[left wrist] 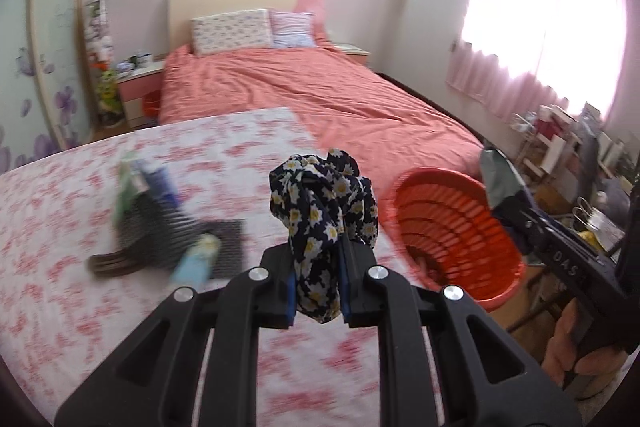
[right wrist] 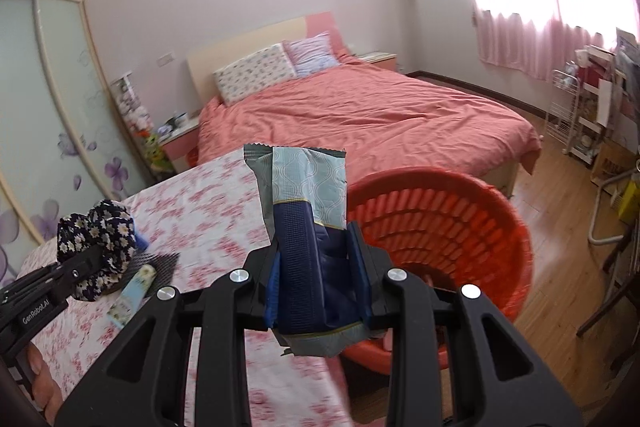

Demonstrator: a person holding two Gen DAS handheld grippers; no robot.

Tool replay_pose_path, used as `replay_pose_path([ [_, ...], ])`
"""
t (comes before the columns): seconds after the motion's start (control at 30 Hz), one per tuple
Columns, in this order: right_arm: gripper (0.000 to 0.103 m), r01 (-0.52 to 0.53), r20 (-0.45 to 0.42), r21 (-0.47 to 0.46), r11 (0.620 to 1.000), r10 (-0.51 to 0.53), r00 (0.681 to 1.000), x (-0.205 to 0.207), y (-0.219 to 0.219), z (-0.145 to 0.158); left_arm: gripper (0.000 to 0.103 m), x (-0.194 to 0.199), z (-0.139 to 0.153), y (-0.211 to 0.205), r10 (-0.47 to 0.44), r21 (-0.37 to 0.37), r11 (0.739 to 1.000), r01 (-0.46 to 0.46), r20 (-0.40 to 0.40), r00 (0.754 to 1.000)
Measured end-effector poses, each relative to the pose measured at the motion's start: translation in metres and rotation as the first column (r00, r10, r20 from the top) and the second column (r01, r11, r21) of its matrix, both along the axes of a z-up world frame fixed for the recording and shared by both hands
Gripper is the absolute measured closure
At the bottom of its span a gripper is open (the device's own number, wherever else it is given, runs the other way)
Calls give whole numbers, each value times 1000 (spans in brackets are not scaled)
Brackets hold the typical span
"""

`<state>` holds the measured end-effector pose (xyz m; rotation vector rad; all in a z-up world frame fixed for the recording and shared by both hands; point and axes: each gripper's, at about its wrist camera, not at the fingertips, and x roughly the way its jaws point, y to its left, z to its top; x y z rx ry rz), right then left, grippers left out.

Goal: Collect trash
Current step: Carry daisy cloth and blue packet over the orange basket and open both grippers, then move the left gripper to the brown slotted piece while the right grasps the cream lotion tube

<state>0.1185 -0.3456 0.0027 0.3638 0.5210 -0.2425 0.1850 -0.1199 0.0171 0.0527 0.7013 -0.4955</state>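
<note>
Left wrist view: left gripper (left wrist: 318,283) is clamped on a bunched dark floral cloth (left wrist: 322,211), most of it bulging free above the pads. It hangs over the flowered tablecloth (left wrist: 80,219), near the red basket (left wrist: 460,227) at the table's right edge. Risk: the loose bulk catches the basket rim or drapes over it on release, since only a narrow fold is pinched. More trash sits on the table: a blurred small tube (left wrist: 196,259) on a dark mesh mat (left wrist: 160,231) and packets (left wrist: 148,183) behind it. A low sweep could knock them off.

Right wrist view: right gripper (right wrist: 316,287) is closed on a blue and grey snack wrapper (right wrist: 304,211), jaws partly apart around it, the top standing tall. The basket (right wrist: 460,227) lies just beyond, beside the bed (right wrist: 360,119). Risk: slick, crumpled foil could slip, or stick to a pad when released and fall to the wood floor (right wrist: 552,227). Both hands head for one basket, so the grippers could collide.
</note>
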Motion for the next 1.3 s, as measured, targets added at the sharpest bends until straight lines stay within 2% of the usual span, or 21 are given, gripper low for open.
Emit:
replay_pose_path([
  [0.33, 73, 89, -5, 64, 994, -89, 996, 2, -55, -18, 86, 5, -12, -90, -163, -12, 987, 162, -6, 987],
  [0.63, 72, 125, -20, 110, 986, -124, 992, 13, -84, -36, 82, 28, -38, -150, -229, 10, 973, 230, -51, 972],
  [0.7, 71, 123, -25, 131, 984, -121, 992, 16, -89, -41, 77, 33, -43, -159, -232, 16, 972, 234, -61, 971],
  [0.77, 70, 129, -30, 139, 982, -126, 992, 16, -91, -44, 63, 40, -51, -167, -225, 35, 973, 228, -68, 972],
  [0.87, 60, 137, -56, 137, 981, -130, 990, 18, -92, -53, 58, 48, -61, -169, -201, 60, 977, 206, -81, 976],
  [0.93, 56, 143, -68, 135, 980, -135, 988, 17, -92, -57, 55, 53, -65, -163, -185, 68, 979, 191, -89, 979],
  [1.13, 54, 144, -97, 103, 984, -134, 986, 14, -84, -56, 48, 53, -68, -130, -128, 112, 985, 134, -63, 990],
  [1.3, 51, 103, -98, 61, 993, -97, 990, 17, -65, -47, 45, 47, -66, -81, -62, 147, 987, 66, -28, 998],
])
